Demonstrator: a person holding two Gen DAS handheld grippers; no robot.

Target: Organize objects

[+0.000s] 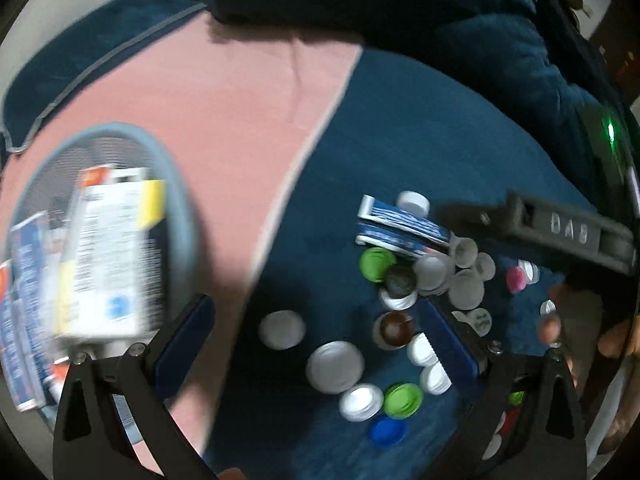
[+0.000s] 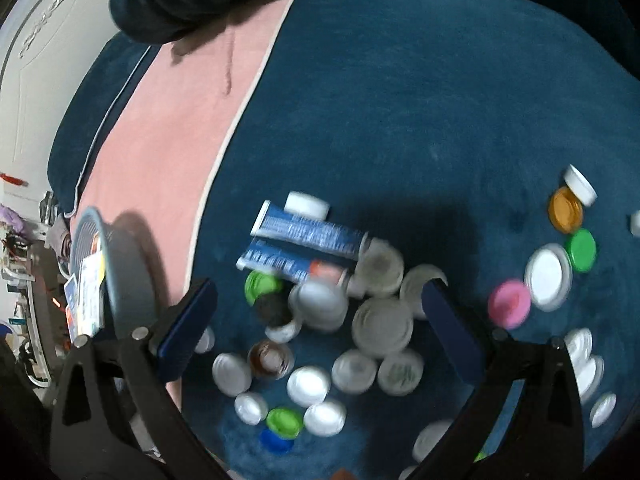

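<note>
A blue blanket (image 2: 420, 100) is lying under everything. Left of its cap pile, the grey basket (image 1: 182, 208) is holding cartons (image 1: 108, 256); two blue tubes (image 2: 304, 246) are lying at the pile's far edge. Both the left gripper (image 1: 320, 320) and right gripper (image 2: 320, 308) are hanging released, empty, above the bottle caps (image 2: 382, 326).

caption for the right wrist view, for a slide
Open right gripper over a heap of bottle caps and two blue boxes on a blue blanket, basket at left.

Dim indoor light; heavy motion blur both views; fisheye bending, black vignette at edges; dark shadows on blanket (image 2: 440, 100).
</note>
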